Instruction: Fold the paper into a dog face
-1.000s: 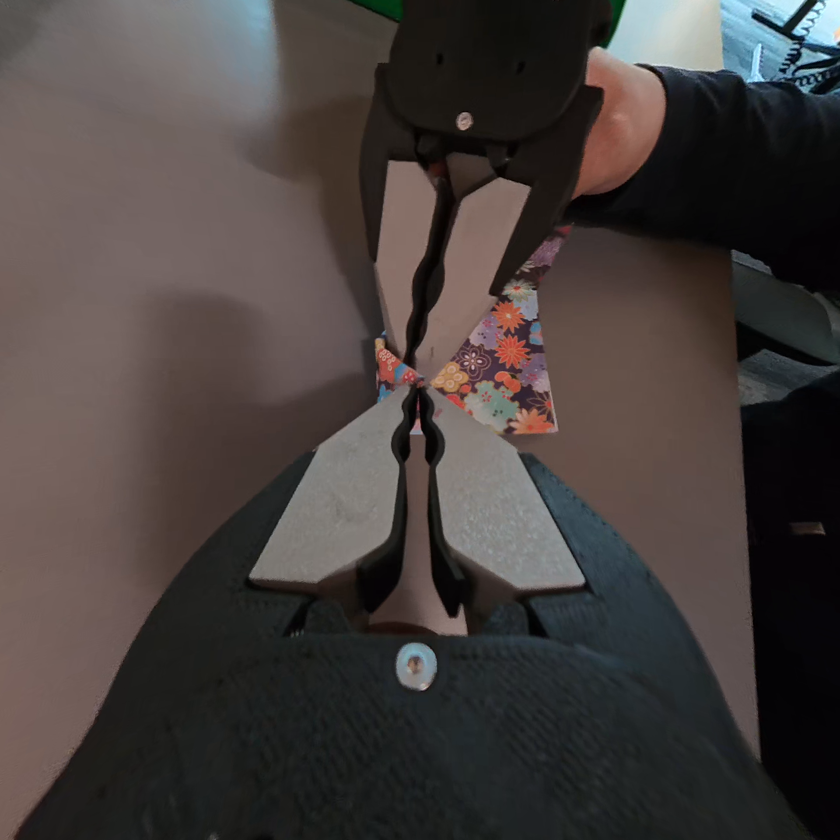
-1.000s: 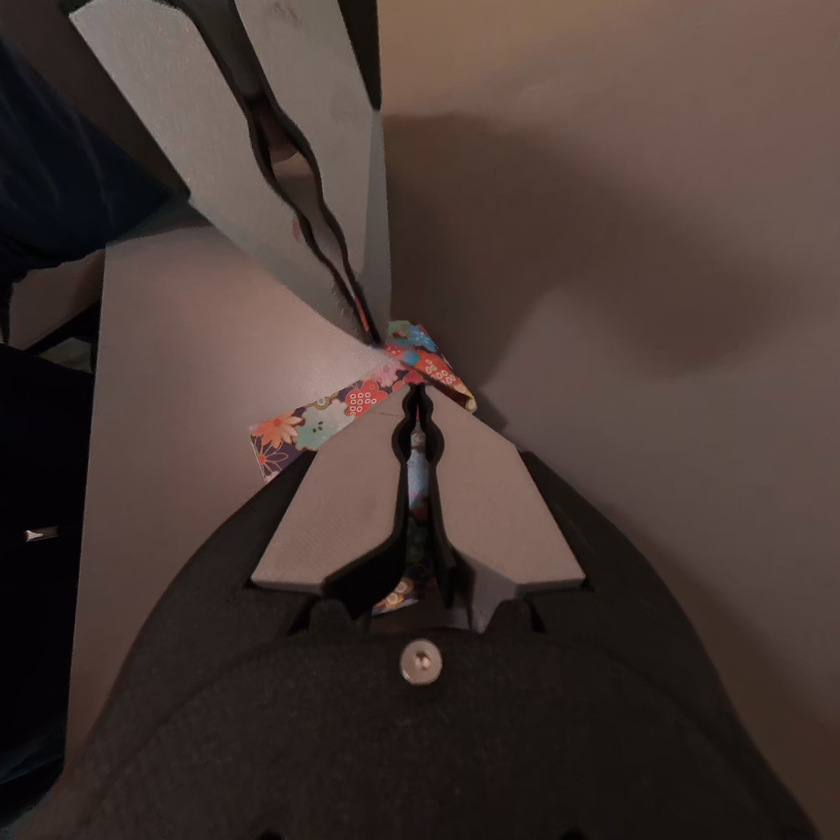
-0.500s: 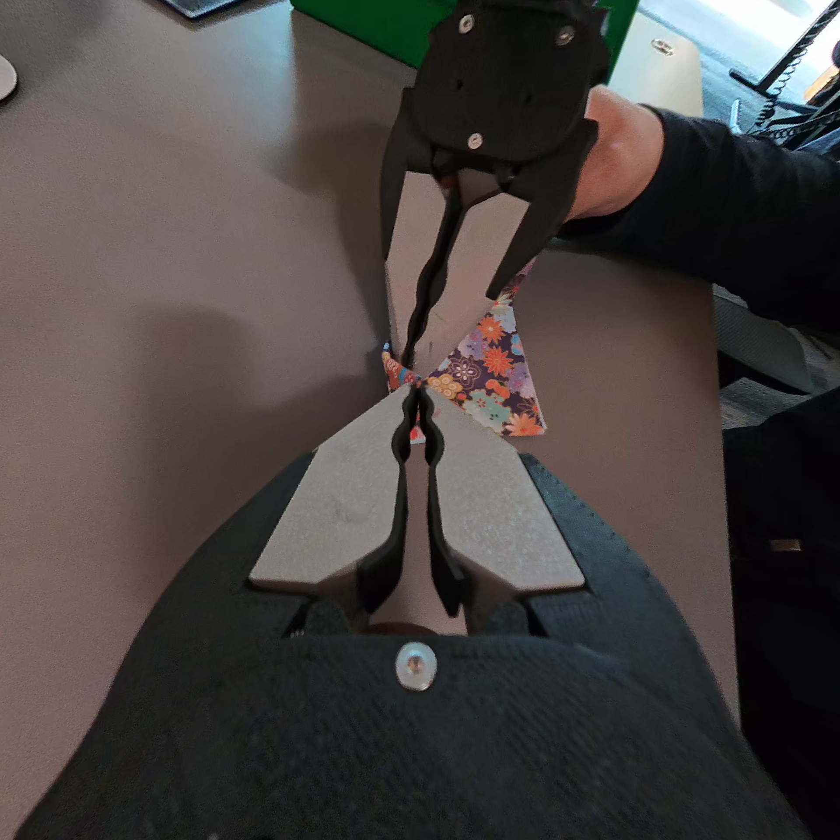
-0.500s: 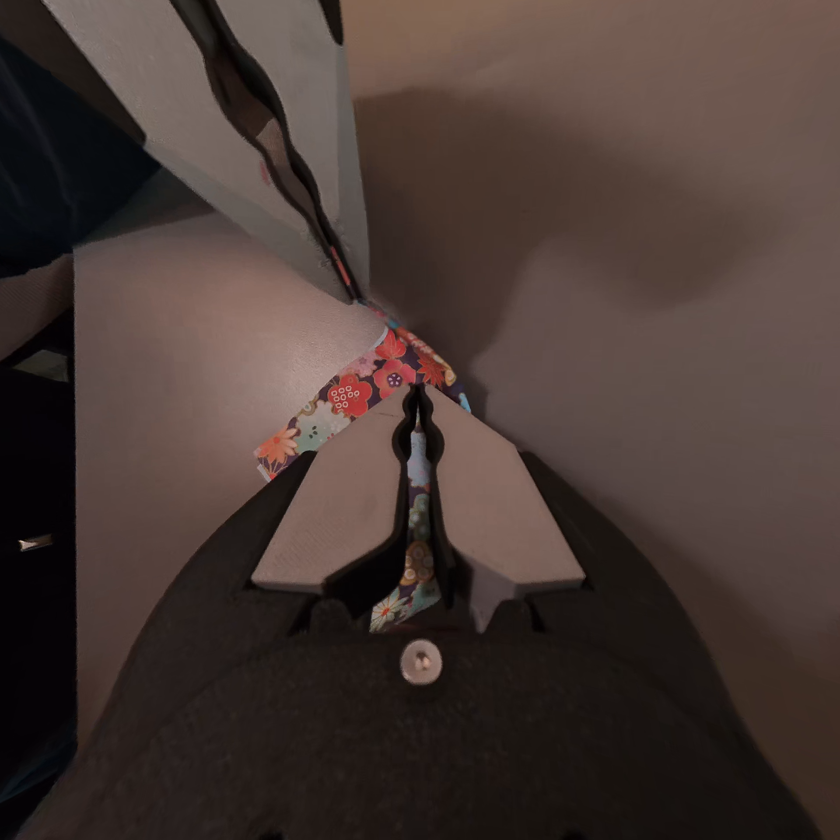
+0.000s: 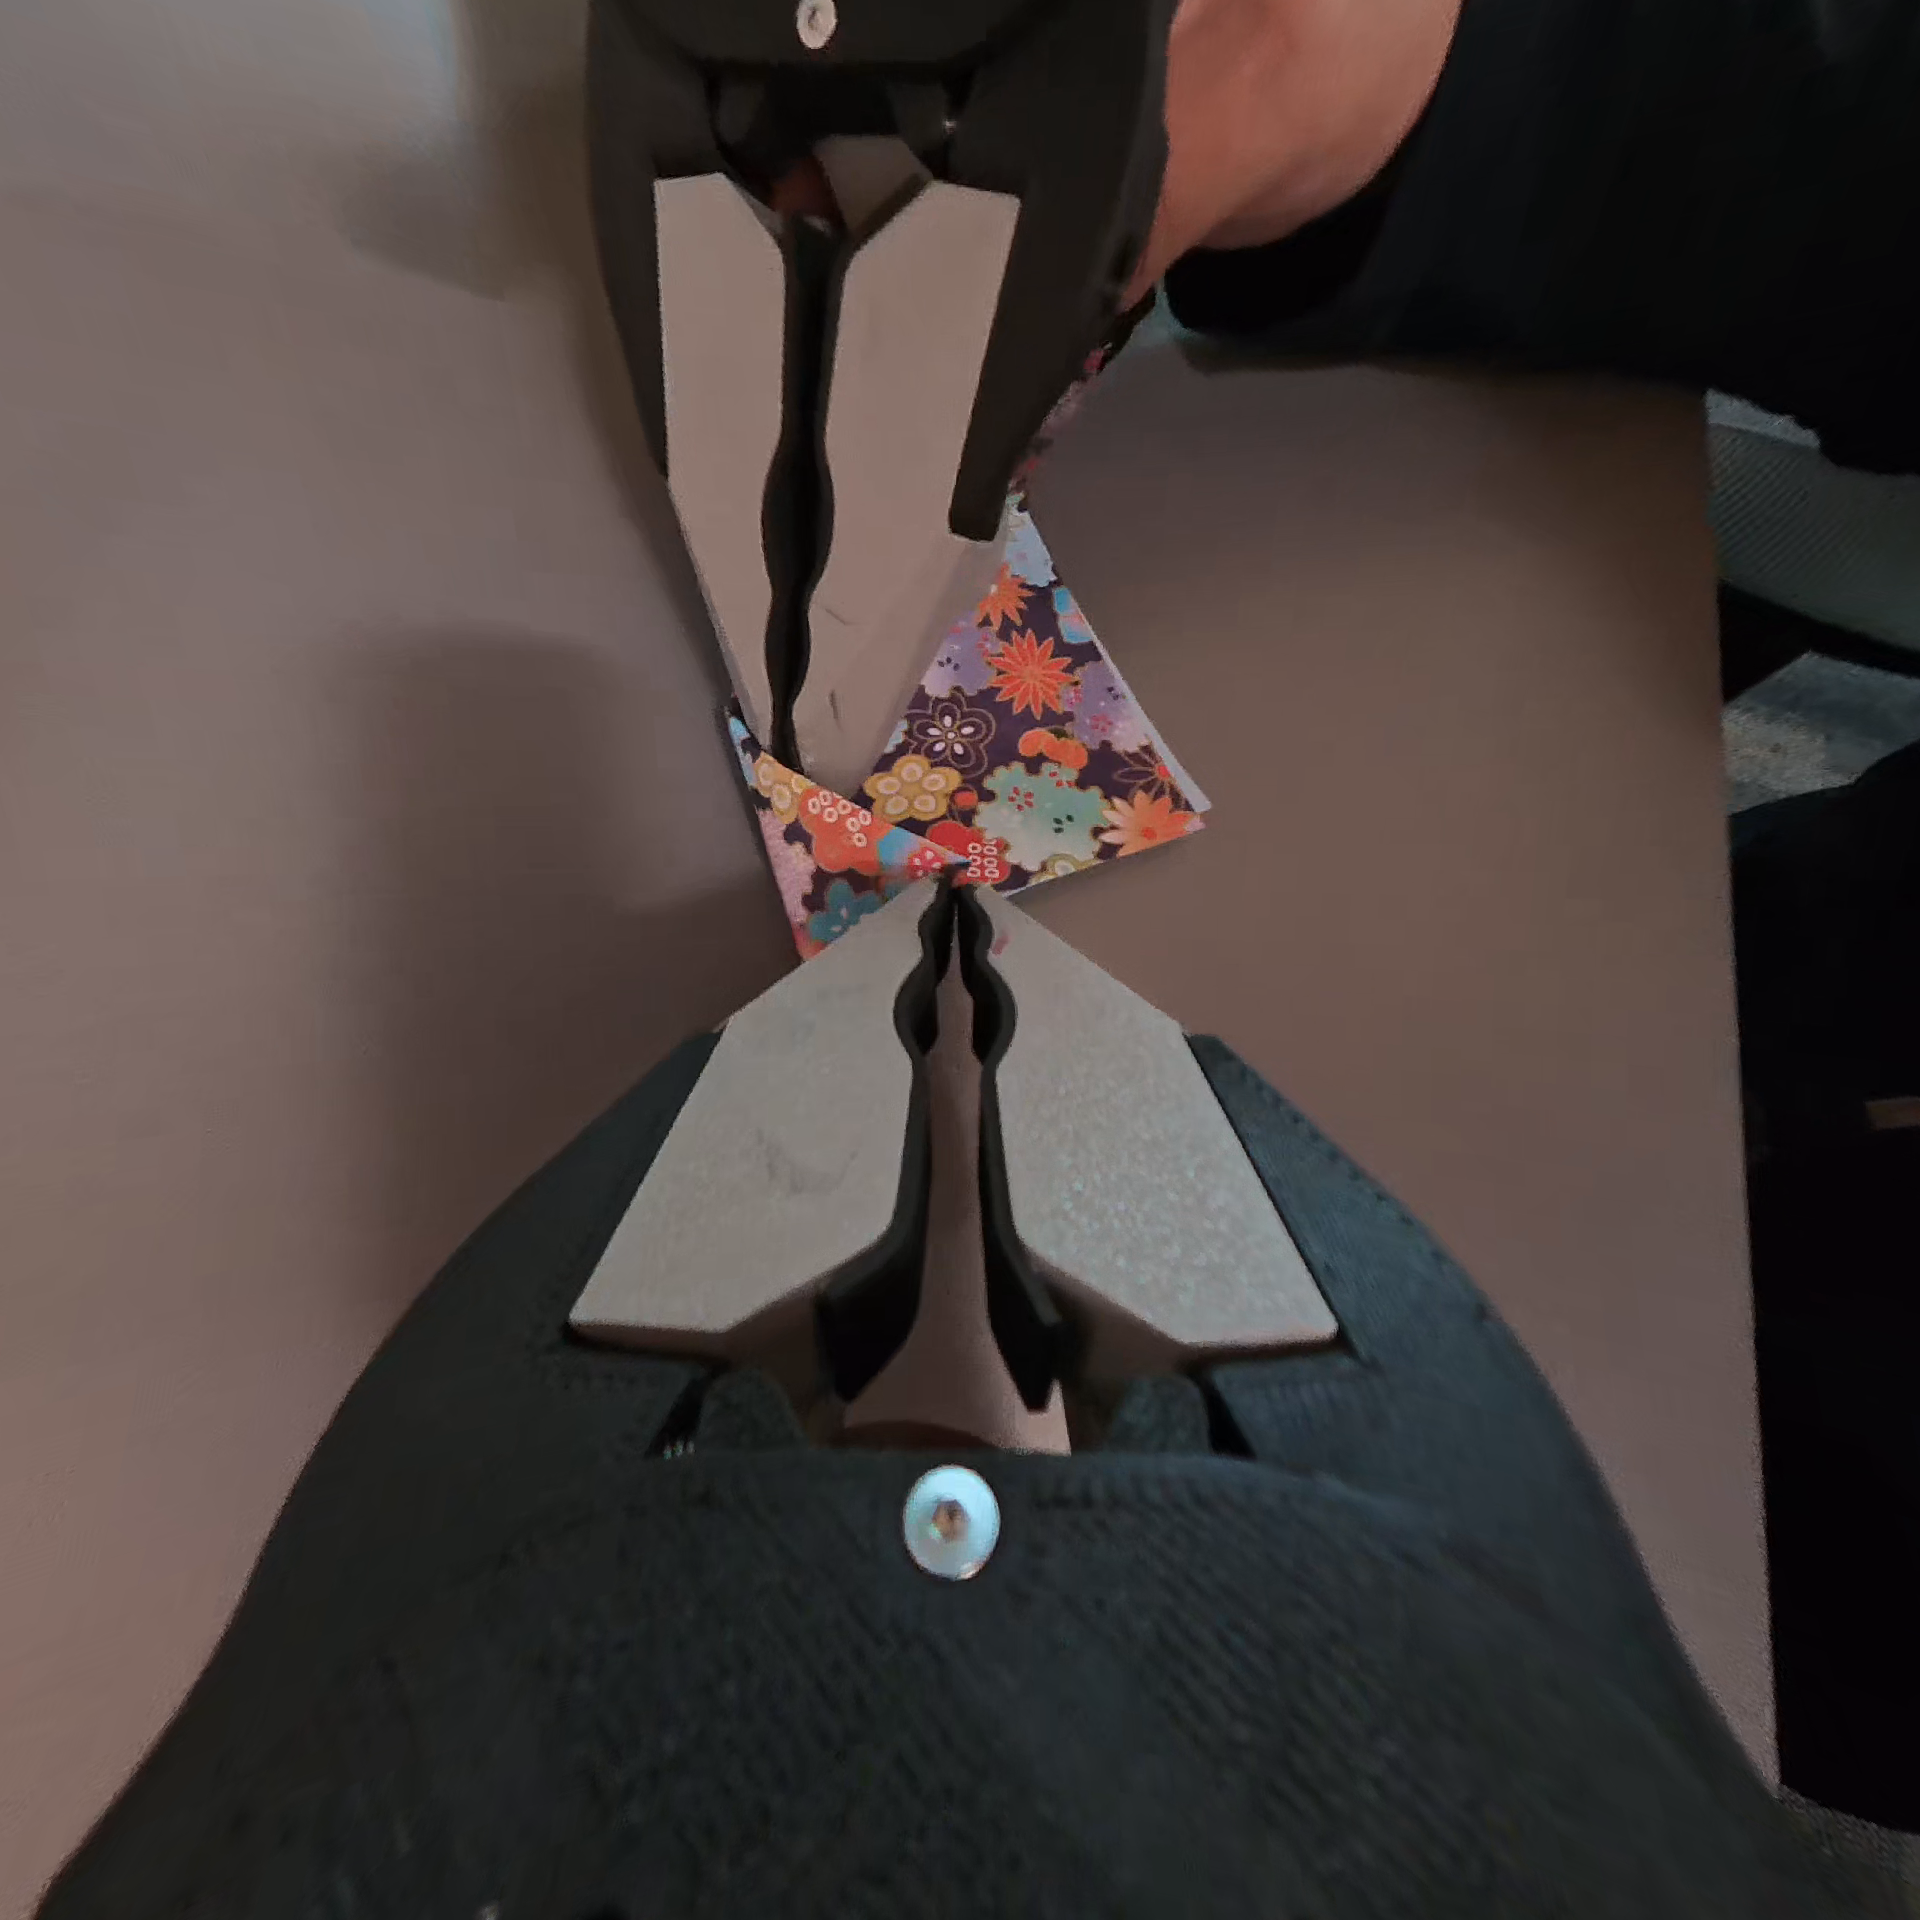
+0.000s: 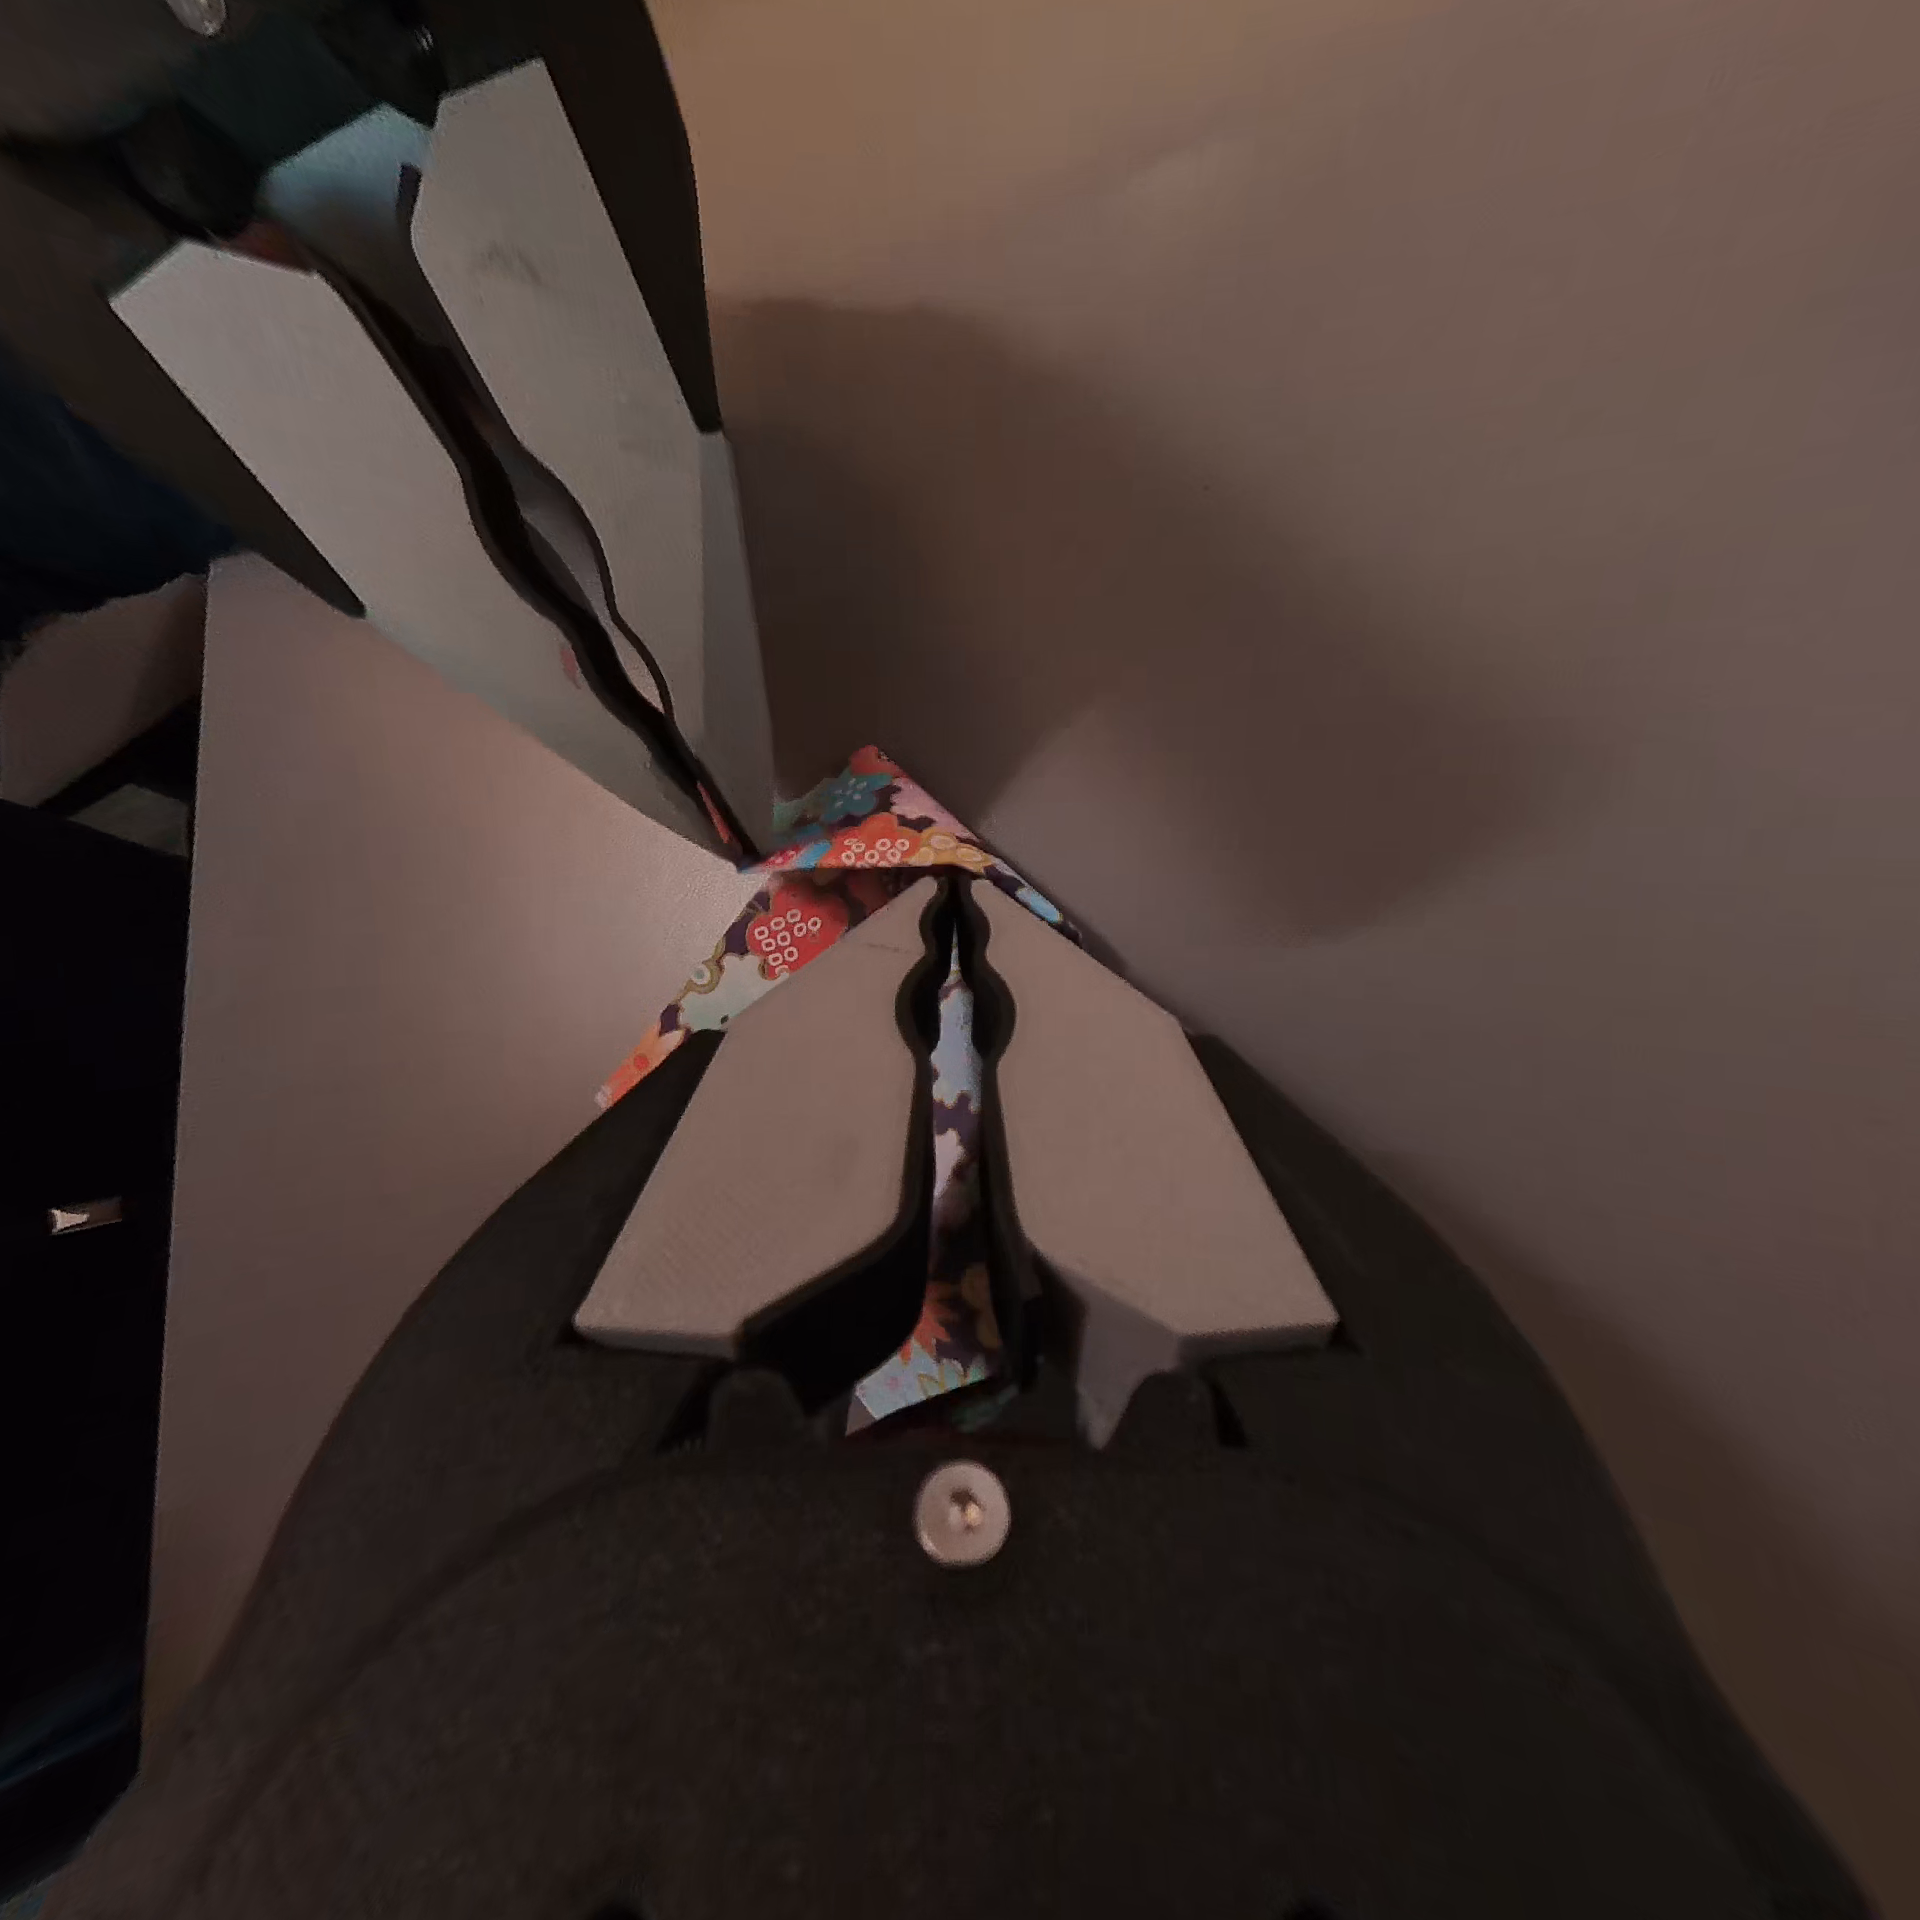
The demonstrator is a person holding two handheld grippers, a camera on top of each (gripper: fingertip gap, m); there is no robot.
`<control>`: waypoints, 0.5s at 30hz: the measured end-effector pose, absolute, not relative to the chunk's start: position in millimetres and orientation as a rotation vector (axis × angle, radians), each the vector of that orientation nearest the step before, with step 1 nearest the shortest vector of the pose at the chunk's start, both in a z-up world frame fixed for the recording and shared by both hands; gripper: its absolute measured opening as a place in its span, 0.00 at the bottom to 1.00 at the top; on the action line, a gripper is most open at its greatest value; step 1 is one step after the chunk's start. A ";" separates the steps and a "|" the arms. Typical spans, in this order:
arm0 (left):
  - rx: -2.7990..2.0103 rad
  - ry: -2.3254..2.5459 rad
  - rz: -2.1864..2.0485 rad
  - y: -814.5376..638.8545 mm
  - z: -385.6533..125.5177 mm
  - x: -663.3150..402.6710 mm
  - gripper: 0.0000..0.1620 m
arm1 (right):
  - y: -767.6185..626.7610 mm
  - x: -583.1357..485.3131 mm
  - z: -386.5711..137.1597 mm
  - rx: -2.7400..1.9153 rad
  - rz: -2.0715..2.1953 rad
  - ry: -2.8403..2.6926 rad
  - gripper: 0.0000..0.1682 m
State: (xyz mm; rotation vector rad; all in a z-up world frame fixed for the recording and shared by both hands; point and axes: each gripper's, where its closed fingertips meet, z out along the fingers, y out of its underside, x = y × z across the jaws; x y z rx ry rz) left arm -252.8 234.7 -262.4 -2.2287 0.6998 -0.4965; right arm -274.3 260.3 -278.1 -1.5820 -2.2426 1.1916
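Observation:
The paper (image 5: 1023, 764) is a folded floral sheet with a dark ground, held just above the brown table (image 5: 312, 727). My left gripper (image 5: 956, 899) is shut and pinches a folded point at the paper's near edge. My right gripper (image 5: 790, 748) comes from the far side, shut on the paper's left part. In the right wrist view my right gripper (image 6: 956, 883) is shut with the paper (image 6: 883, 847) running back between its fingers. The left gripper (image 6: 743, 847) pinches the paper's corner from the upper left. The paper's middle is hidden under the right fingers.
A person's hand (image 5: 1299, 114) and dark sleeve (image 5: 1662, 229) hold the right gripper at the top right. The table's right edge (image 5: 1714, 831) runs close by, with dark floor and a chair beyond it. The grippers are tip to tip, or close to it.
The two gripper tips have drawn apart, and a small flap of paper now spreads between them. The left wrist view has moved closer to the right gripper.

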 end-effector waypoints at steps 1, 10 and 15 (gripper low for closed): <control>-2.235 0.705 -0.487 234.9 -264.3 -251.5 0.00 | 259.8 -274.0 -278.0 -1.577 1.196 -2.246 0.00; -2.295 0.697 -0.479 234.0 -278.1 -244.1 0.00 | 268.5 -261.2 -275.3 -1.578 1.157 -2.295 0.00; -2.300 0.670 -0.529 233.7 -277.8 -242.6 0.00 | 278.9 -262.9 -256.7 -1.594 1.232 -2.197 0.00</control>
